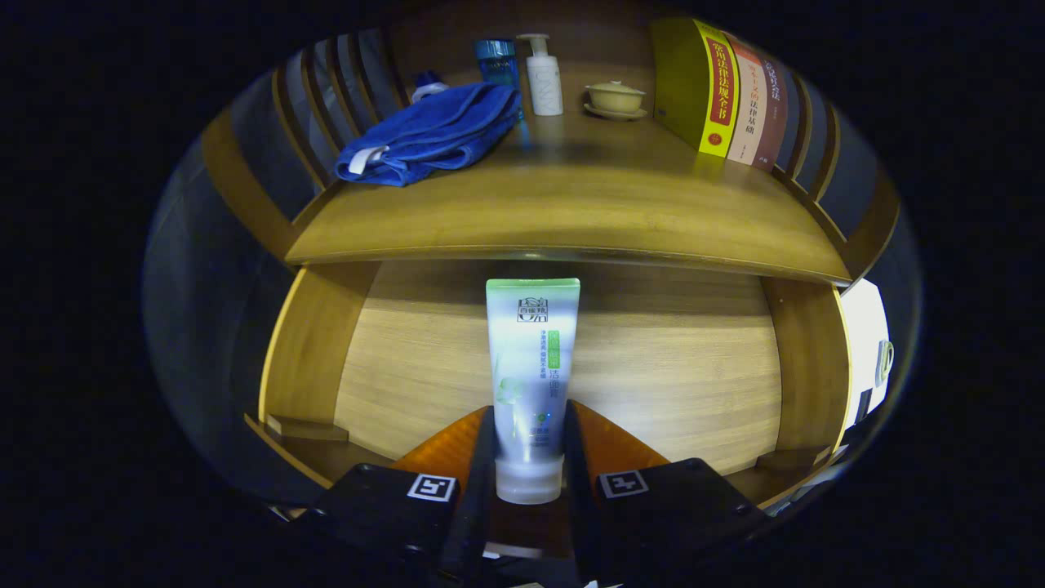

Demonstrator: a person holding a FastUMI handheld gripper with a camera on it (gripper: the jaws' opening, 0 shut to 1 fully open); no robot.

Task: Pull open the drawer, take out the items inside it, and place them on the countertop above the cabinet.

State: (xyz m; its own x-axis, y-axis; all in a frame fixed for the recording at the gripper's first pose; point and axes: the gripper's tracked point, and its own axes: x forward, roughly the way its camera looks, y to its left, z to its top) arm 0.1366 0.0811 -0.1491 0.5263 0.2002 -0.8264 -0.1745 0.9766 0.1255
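Tube: a white and green squeeze tube [532, 384] stands between the two fingers of the claw [529, 457], cap end toward the camera, flat crimped end pointing away toward the desk edge.
Tube position: it is above the open drawer [653, 367], whose pale wooden floor shows behind and around it; whether the tube is lifted clear of that floor or resting on it cannot be told.
Claw: clenched on the tube, both black fingers [478, 465] pressing its lower body from either side, just above the clear cap.
Claw opening: narrow, only as wide as the tube itself.
Claw body: orange wedges sit behind the fingers, and black blocks with square markers sit nearest the camera.
Drawer: pulled out, wooden side walls to left and right, its floor bare apart from the tube.
Desk: the wooden countertop [571, 212] lies beyond and above the drawer, past the tube's far end.
On the desk, left: a folded blue towel [433, 135].
On the desk, back: a teal bottle [496, 61] and a white pump bottle [543, 77] side by side, then a small lidded cup on a saucer [615, 98].
On the desk, right: a row of upright books [727, 98], the nearest with a yellow spine.
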